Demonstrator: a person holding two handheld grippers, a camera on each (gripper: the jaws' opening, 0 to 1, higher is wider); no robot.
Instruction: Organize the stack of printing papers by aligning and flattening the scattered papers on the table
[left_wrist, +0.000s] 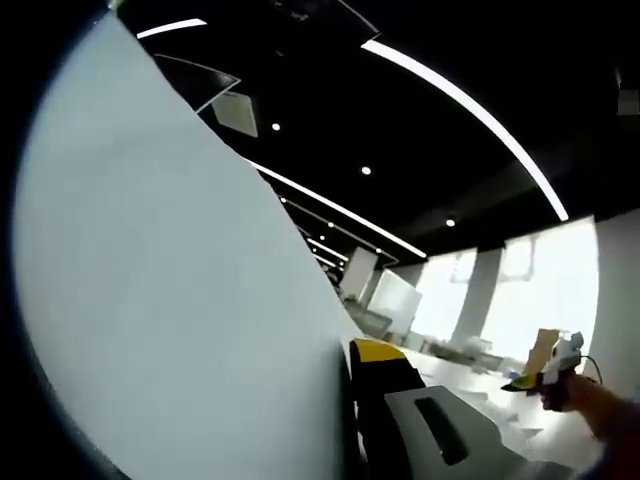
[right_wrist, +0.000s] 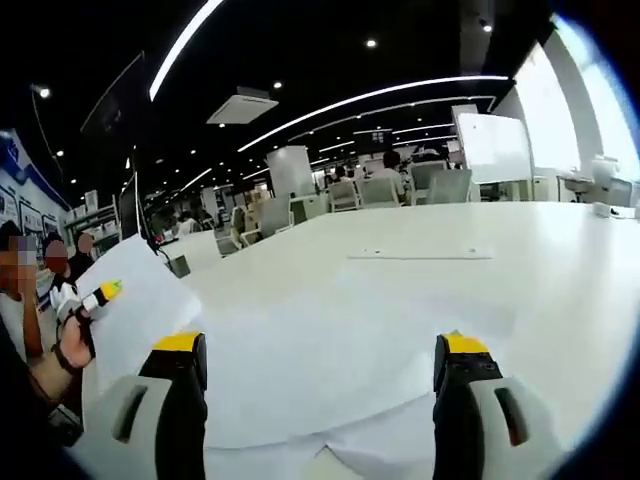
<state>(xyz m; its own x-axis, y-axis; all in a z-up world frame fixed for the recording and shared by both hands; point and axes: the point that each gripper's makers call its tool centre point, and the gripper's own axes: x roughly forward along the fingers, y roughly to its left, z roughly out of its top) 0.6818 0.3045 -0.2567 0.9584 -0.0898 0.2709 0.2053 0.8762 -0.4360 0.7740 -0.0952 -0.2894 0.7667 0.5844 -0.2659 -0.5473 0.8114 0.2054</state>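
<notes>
**White sheet up, more flat on the table**

White paper (left_wrist: 160, 300) stands lifted off the table, clamped in the left gripper's (right_wrist: 88, 300) fingers, its face close against that gripper's camera. The right gripper (right_wrist: 320, 375) hovers with fingers spread wide above the sheets (right_wrist: 330, 350) lying flat and overlapping on the white table (right_wrist: 540, 250). Office chairs (right_wrist: 350, 195) stand beyond.

no legible text, label, brand, number or sign appears in either view. the blue-and-white wall panel (right_wrist: 14, 165) at the left edge of the right gripper view carries markings too blurred to read.
</notes>
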